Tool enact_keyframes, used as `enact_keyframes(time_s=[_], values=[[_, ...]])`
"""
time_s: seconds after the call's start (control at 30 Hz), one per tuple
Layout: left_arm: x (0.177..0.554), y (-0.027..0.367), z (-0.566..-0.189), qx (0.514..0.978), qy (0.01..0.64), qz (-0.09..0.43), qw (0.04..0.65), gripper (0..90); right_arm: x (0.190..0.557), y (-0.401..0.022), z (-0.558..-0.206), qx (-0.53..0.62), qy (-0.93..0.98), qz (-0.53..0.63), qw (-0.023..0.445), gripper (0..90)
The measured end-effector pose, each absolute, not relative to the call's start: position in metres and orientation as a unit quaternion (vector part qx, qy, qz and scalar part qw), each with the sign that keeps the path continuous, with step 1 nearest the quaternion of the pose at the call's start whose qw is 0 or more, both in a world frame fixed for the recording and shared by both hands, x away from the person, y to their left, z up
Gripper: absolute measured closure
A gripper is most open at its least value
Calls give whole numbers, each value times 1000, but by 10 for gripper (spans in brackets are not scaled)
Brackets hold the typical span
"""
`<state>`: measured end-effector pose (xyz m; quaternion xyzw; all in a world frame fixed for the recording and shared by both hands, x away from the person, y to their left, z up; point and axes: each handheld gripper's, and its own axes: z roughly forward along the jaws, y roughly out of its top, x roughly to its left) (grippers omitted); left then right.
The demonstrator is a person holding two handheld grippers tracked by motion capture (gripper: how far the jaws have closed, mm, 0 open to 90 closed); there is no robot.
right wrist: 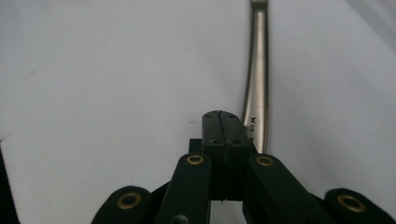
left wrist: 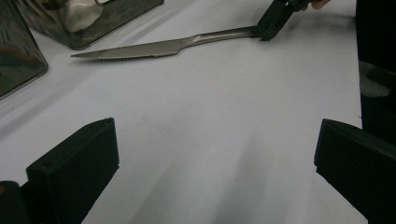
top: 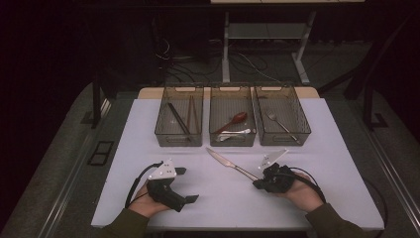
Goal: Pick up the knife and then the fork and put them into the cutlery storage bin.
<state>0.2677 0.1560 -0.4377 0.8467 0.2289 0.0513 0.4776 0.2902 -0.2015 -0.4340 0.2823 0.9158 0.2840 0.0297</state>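
Note:
A steel table knife (top: 230, 165) lies on the white tabletop (top: 322, 148) with its serrated blade pointing toward the bins. My right gripper (top: 257, 183) sits low at the handle end with its jaws pressed together and nothing between them. In the right gripper view the knife handle (right wrist: 257, 70) runs just to the right of the closed right gripper (right wrist: 222, 123), touching or nearly touching it. My left gripper (top: 187, 184) rests at the front left, open and empty. The left gripper view shows bare table between the left gripper's jaws (left wrist: 217, 154), with the knife (left wrist: 159, 47) and the right gripper (left wrist: 273, 21) beyond.
Three dark mesh bins stand in a row at the back. The left bin (top: 178, 140) holds chopsticks, the middle bin (top: 233, 141) a red spoon and a white spoon, and the right bin (top: 285, 140) a fork. Beyond the table are a desk frame and cables on the floor.

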Motion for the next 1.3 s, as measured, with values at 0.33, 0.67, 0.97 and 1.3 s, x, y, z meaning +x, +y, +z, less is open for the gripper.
enact_keyframes(time_s=[0.33, 0.67, 0.97, 1.3], values=[[268, 156, -438, 847, 228, 51, 478, 0, 299, -210, -435, 292, 913, 279, 49, 900], [268, 155, -438, 845, 232, 49, 480, 0, 307, -212, -427, 289, 913, 286, 36, 859], [268, 155, -438, 844, 231, 49, 481, 0, 334, -197, -413, 260, 934, 243, 36, 683], [268, 155, -438, 845, 228, 48, 481, 0, 358, -151, -406, 198, 968, 152, 37, 666]])
